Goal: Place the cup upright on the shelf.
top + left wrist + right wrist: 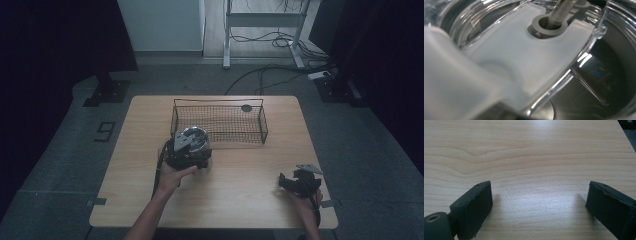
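A round shiny steel container with a clear lid point(194, 135) stands on the wooden table point(240, 200), just in front of the wire basket point(220, 122). My left gripper point(186, 151) is pressed against its near side, jaws hidden. In the left gripper view the clear lid point(584, 53) is very close. It carries a white translucent plastic piece point(524, 57) and a metal rod point(560, 12) in a grey collar, with the steel inside point(599, 82) below. My right gripper point(292, 183) rests at the front right, its black jaws wide apart over bare wood point(539, 192).
A small dark round disc point(246, 108) lies at the basket's far right corner. The table's right edge point(320, 165) runs close to my right gripper. Beyond the table are a desk frame with cables point(270, 45) and black stand bases on the grey floor.
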The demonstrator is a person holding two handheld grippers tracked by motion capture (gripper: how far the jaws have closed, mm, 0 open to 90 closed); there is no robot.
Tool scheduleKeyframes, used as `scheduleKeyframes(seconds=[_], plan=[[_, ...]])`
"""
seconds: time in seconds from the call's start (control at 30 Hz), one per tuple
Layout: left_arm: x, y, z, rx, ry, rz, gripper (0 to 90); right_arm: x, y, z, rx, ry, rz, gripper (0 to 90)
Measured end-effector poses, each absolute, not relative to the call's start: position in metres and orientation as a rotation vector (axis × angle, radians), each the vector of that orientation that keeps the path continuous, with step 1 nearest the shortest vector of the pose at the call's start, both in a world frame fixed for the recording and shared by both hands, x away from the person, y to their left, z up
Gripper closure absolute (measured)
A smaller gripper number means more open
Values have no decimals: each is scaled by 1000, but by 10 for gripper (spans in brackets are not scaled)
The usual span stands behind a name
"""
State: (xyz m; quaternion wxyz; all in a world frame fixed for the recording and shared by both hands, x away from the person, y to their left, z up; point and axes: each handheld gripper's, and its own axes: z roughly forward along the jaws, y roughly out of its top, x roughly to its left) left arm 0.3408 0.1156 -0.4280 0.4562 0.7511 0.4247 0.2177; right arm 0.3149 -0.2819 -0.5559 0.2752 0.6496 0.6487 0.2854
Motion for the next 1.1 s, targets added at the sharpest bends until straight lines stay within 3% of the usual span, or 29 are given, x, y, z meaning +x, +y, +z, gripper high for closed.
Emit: scheduleKeyframes(seconds=[1.1], plan=[[358,130,-420,1819,1106,570,40,315,-282,-556,1748,1743,767,66]])
